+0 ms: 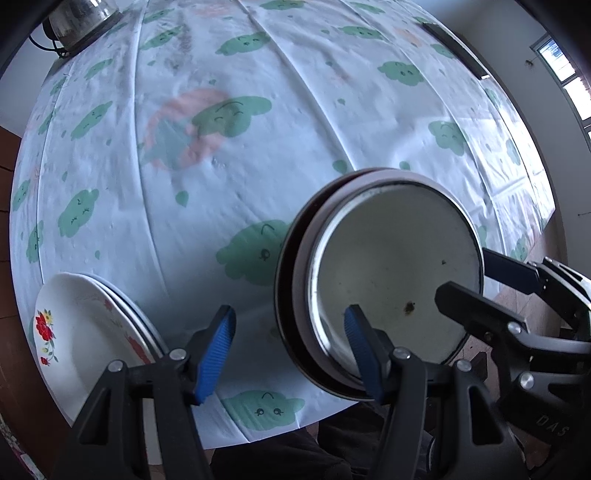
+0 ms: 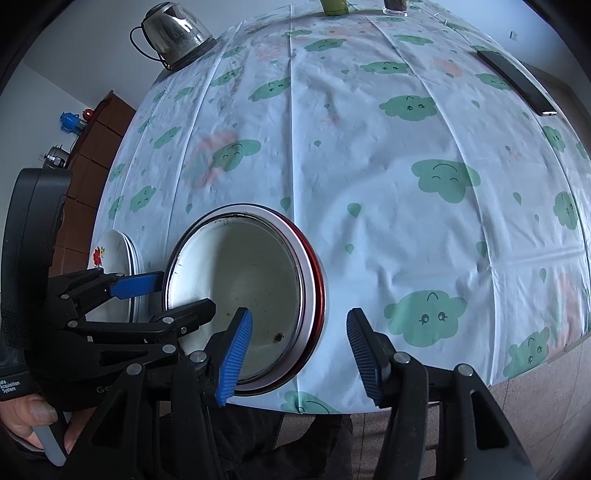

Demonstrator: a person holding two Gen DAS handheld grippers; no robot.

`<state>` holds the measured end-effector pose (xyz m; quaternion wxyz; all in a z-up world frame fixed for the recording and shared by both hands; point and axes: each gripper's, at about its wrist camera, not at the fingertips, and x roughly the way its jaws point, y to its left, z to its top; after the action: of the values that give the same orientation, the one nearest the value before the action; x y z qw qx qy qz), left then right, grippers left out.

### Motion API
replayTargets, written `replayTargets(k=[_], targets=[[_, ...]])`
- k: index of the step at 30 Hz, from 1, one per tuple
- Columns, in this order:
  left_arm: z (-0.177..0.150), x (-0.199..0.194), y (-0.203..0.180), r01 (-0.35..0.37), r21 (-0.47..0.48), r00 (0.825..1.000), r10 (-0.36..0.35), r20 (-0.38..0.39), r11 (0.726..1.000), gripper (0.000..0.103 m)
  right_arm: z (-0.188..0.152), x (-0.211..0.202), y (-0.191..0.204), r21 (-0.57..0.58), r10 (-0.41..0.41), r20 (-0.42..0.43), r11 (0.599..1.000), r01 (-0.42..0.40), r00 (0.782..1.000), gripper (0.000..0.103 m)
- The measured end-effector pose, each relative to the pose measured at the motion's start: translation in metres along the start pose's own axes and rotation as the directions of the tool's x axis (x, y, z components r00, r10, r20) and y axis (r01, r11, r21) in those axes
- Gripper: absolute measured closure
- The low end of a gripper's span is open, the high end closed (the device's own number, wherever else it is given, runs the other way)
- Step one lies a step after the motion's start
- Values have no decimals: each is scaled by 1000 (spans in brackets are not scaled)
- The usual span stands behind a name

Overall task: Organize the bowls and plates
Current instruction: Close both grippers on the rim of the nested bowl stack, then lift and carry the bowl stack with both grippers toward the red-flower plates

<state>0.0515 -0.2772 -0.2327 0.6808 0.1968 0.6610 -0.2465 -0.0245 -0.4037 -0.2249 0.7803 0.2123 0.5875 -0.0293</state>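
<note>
A stack of nested bowls [image 1: 391,266] [image 2: 255,280], white inside with grey and red rims, stands near the table's front edge. My left gripper [image 1: 290,354] [image 2: 186,291] is open and straddles the stack's left rim, one blue pad inside the top bowl and the other outside with tablecloth showing between. My right gripper [image 2: 300,352] [image 1: 461,275] is open too and straddles the right rim in the same way, its outer pad apart from the wall. White plates with red flowers [image 1: 85,332] [image 2: 114,266] are stacked to the left of the bowls.
A glass kettle [image 2: 177,33] [image 1: 81,18] stands at the far left corner of the cloud-print tablecloth [image 2: 369,166]. A dark phone [image 2: 517,81] lies at the far right. A green cup [image 2: 334,5] stands at the back. A person's hand [image 2: 33,417] holds the left gripper.
</note>
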Motion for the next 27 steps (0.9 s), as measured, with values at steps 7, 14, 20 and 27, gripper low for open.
replayTargets(k=[7, 14, 20, 27], targets=[[0, 8, -5, 24, -1, 1000, -24, -17, 1000, 42, -1, 2, -1, 3, 5, -6, 1000, -5, 1000, 59], [-1, 10, -6, 70, -11, 997, -71, -25, 997, 68, -2, 2, -1, 2, 0, -10, 1000, 0, 1000, 74], [-3, 9, -9, 54, 2, 998, -54, -20, 999, 68, -4, 1, 3, -21, -10, -12, 1000, 10, 1000, 74], [-4, 6, -13, 39, 14, 999, -38, -10, 999, 68, -4, 2, 2, -15, -6, -20, 1000, 6, 1000, 75]])
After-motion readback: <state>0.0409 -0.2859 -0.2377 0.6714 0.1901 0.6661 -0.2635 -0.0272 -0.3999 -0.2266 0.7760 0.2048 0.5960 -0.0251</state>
